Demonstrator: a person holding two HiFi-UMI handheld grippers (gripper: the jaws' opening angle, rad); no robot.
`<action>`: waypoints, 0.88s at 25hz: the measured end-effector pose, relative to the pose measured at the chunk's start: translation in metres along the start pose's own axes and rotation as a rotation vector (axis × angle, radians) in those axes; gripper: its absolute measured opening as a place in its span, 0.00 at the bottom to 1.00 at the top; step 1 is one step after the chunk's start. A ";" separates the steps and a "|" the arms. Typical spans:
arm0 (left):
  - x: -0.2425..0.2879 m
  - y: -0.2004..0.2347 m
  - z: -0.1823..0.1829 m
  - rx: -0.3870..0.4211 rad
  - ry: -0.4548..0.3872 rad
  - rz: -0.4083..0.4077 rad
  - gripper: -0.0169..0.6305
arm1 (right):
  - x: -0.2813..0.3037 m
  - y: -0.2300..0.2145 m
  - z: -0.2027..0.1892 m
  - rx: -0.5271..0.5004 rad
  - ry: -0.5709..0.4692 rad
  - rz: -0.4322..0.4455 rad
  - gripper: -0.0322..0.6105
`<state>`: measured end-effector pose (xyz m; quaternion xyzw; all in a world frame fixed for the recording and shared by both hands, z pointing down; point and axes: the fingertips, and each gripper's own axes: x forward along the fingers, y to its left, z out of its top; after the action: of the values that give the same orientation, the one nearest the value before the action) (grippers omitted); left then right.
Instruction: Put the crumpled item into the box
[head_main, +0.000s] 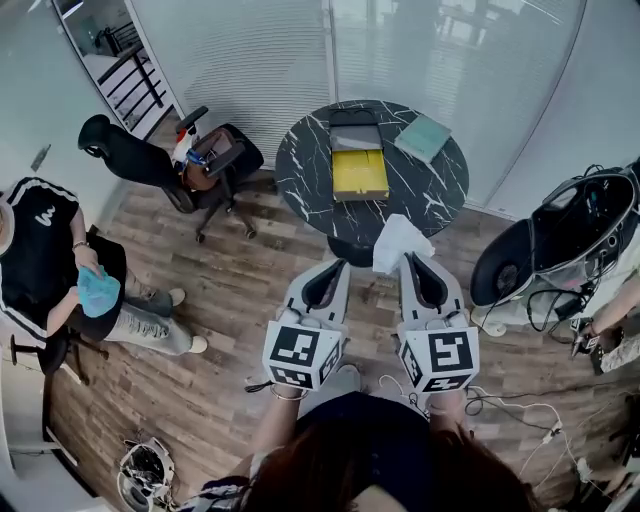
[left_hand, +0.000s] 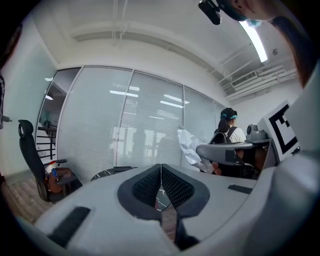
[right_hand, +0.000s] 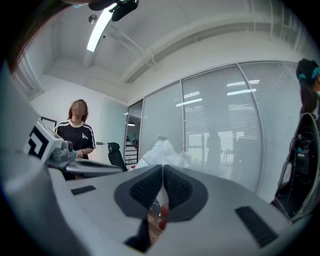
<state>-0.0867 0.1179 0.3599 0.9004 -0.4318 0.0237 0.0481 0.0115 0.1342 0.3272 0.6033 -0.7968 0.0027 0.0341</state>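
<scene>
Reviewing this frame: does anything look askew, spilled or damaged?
Nothing stands out. The right gripper is shut on the crumpled white item, held short of the round table. The yellow box sits squarely there, and no spill or damage is visible.

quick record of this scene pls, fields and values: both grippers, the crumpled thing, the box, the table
left gripper: shut, nothing in it
right gripper: shut on crumpled white item
box: yellow, open, on round black table
item in box: not yet
also on table: green book
</scene>
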 end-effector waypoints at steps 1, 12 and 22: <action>0.002 0.002 0.001 -0.001 -0.002 -0.006 0.07 | 0.003 0.000 0.001 0.000 0.001 -0.005 0.10; 0.021 0.019 -0.005 -0.025 0.011 -0.059 0.07 | 0.024 -0.001 -0.001 0.034 0.006 -0.035 0.10; 0.062 0.029 -0.008 -0.024 0.025 -0.075 0.07 | 0.057 -0.023 -0.006 0.028 0.018 -0.041 0.10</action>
<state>-0.0706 0.0530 0.3747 0.9148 -0.3975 0.0278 0.0653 0.0184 0.0739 0.3361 0.6201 -0.7837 0.0184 0.0328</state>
